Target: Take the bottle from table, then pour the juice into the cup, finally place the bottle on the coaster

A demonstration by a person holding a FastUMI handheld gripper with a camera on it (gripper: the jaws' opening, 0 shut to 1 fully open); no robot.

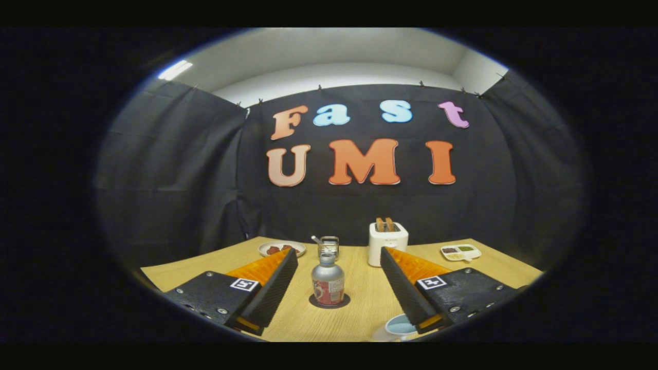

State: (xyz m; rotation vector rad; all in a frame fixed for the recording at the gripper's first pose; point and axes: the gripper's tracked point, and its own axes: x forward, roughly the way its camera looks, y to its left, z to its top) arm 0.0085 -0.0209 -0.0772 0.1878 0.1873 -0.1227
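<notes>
The hand-held gripper (339, 280) hangs over the near part of the desk (360, 308) with its two black fingers spread wide and nothing between the pads. Each finger (272, 290) is black on its inner face and orange along its outer back, and each mount behind carries a small square black-and-white marker.

The bottle (328, 282) stands upright in the gap between the fingers, a little ahead of their tips and touched by neither. It has a silvery body, a red label round its lower part and a grey cap. It sits on the coaster (329, 302), a dark round mat whose rim shows all around the bottle's base.

The cup (397, 327) lies close under the right finger, at the near edge of the desk; it is white, its open mouth shows a pale bluish inside, and the finger covers part of it. Whether it holds juice I cannot tell.

Beyond the bottle, straight behind it, stands a glass jar (328, 246) with a spoon handle leaning out to the left. To its left is a plate (281, 248) with some dark red food. To its right stands a white toaster (388, 242) with two slices sticking up from its slots. Further right lies a small white tray (460, 252) with compartments of green and brownish stuff.
</notes>
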